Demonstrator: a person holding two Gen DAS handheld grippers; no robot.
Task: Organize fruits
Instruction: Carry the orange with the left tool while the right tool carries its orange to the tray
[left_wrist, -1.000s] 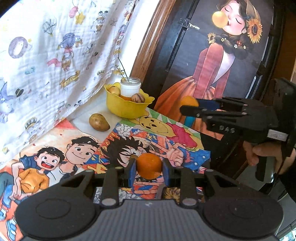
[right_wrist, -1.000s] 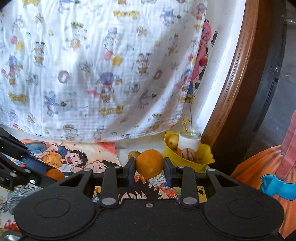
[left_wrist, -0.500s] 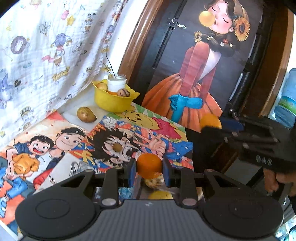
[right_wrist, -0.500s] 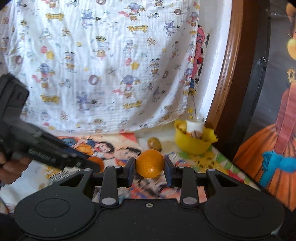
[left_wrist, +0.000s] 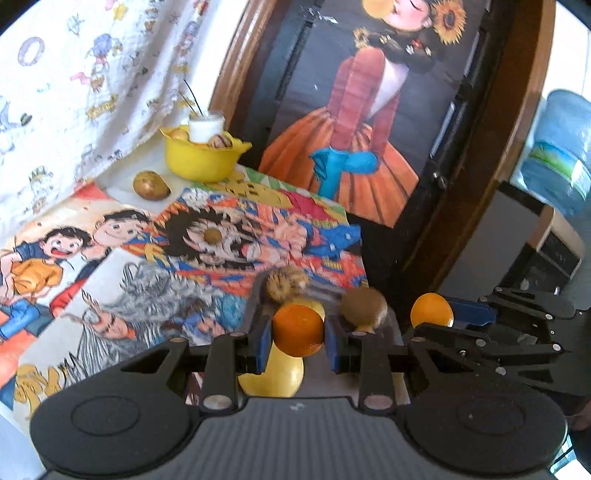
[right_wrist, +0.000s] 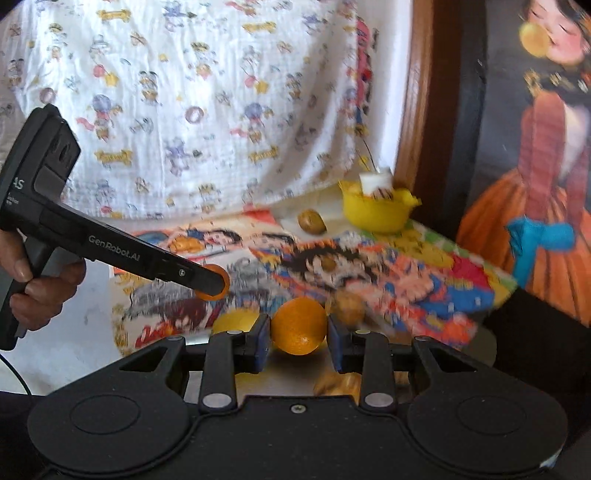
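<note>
In the left wrist view my left gripper (left_wrist: 297, 332) is shut on an orange (left_wrist: 297, 328). It hangs over a cluster of fruit at the near edge of the cartoon mat (left_wrist: 122, 280): a yellow fruit (left_wrist: 275, 374), a rough brown fruit (left_wrist: 284, 284) and a brown kiwi-like fruit (left_wrist: 364, 306). My right gripper (left_wrist: 432, 314) reaches in from the right with a second orange. In the right wrist view that gripper (right_wrist: 299, 328) is shut on its orange (right_wrist: 299, 325). The left gripper (right_wrist: 214, 282) shows there at the left, held by a hand (right_wrist: 40, 291).
A yellow bowl (left_wrist: 201, 160) holding fruit and a white jar stands at the far corner, with a brown oval fruit (left_wrist: 150, 185) beside it and a small brown piece (left_wrist: 212, 235) on the mat. A printed cloth hangs behind. A dark painted panel rises on the right.
Both grippers have drawn back from the yellow bowl toward the near right corner of the mat and sunk lower, each still holding its orange. The fruit cluster has come into view beneath them.
</note>
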